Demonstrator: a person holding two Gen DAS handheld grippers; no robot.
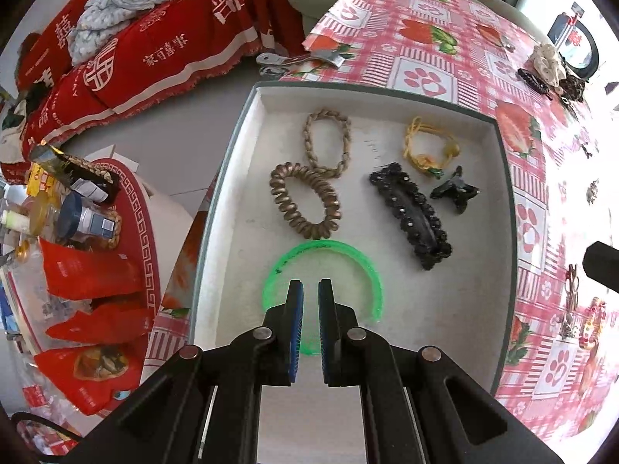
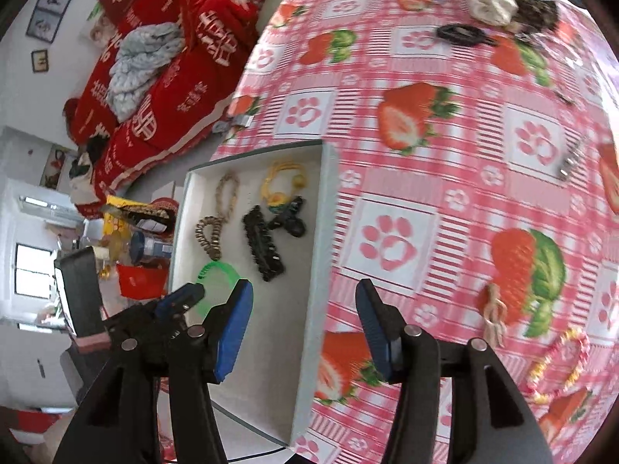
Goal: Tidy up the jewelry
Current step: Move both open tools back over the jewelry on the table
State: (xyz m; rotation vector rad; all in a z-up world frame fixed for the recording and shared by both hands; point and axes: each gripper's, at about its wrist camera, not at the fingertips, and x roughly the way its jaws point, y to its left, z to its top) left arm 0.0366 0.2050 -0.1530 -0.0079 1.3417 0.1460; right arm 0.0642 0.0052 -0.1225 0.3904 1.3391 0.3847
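Note:
A white tray (image 1: 499,162) on the strawberry tablecloth holds a braided tan hair tie (image 1: 327,143), a bronze spiral hair tie (image 1: 303,205), a yellow elastic (image 1: 427,147), a long black lace clip (image 1: 412,216), a small black claw clip (image 1: 456,191) and a green arc-shaped band (image 1: 329,255). My left gripper (image 1: 309,290) hangs shut just above the green band, with nothing between its pads. In the right wrist view my right gripper (image 2: 303,290) stands open over the tray's right wall (image 2: 325,232), holding nothing. The left gripper (image 2: 199,290) shows beside it.
Loose on the cloth lie a pink-and-yellow bead bracelet (image 2: 561,363), a beige knotted tie (image 2: 493,317), a black clip (image 2: 460,34), a cream scrunchie (image 2: 491,4) and a metal piece (image 2: 568,162). Left of the table stands a round red stool (image 1: 139,232) crowded with bottles and packets.

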